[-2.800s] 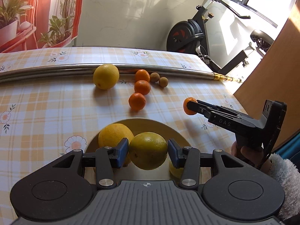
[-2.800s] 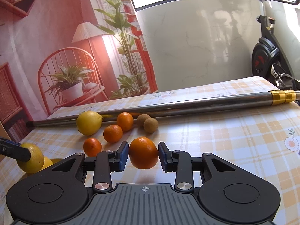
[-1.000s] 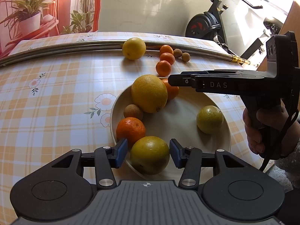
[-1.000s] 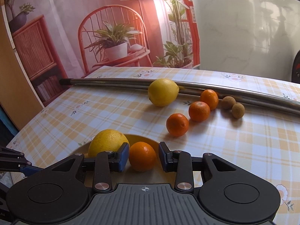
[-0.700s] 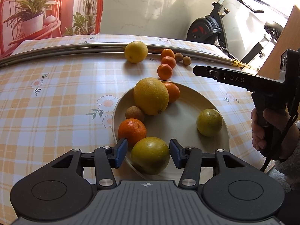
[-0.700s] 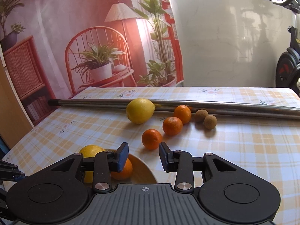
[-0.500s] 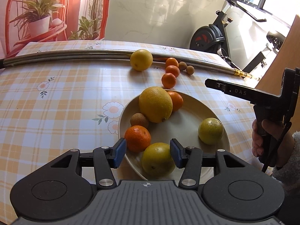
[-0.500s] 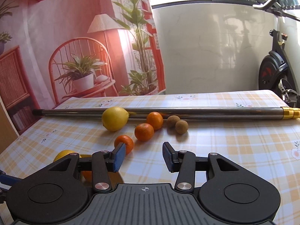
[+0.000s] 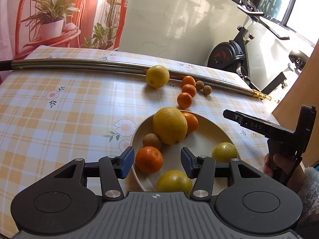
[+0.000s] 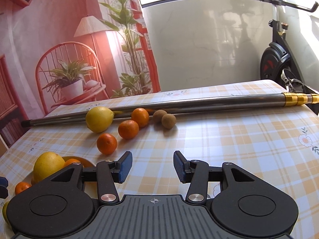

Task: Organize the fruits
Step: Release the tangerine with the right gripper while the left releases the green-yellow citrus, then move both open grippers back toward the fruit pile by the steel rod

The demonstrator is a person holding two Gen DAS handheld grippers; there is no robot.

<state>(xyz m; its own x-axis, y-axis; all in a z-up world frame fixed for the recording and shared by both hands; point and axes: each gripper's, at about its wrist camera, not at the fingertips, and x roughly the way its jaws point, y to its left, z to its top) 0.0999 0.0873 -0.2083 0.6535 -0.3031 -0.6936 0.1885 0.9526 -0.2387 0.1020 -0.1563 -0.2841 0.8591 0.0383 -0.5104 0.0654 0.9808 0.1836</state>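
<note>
**Both tongs empty; loose fruit lies ahead and left of the right tongs**

A tabletop [image 9: 65,103] covered in an orange-and-white checked cloth with flower prints is seen from both wrist views. A long steel pole with a gold end [image 10: 199,104] is laid across its far side. A round cream plate [image 9: 207,137] is set on the near part, and six fruits are counted in it, among them a large yellow-orange citrus [image 9: 169,125] and, at the near rim, a yellow-green citrus [image 9: 174,182].

The left tongs [image 9: 155,162] are released, with a gap at each pad; the yellow-green citrus is seen just below and behind the pads, resting in the plate and not gripped. The right tongs [image 10: 151,167] have just been opening and are likewise released, with only bare cloth between their pads.

Six fruits remain on the cloth beside the pole: a yellow lemon [image 10: 99,119], three small orange mandarins and two small brown round fruits. The nearest mandarin [image 10: 106,143] lies just ahead of the right tongs and slightly to their left, between them and the plate. Being round, it offers no long axis to align with. The right hand is judged the nearer one for it, so a short forward-left reach is what the coming move would call for.
</note>
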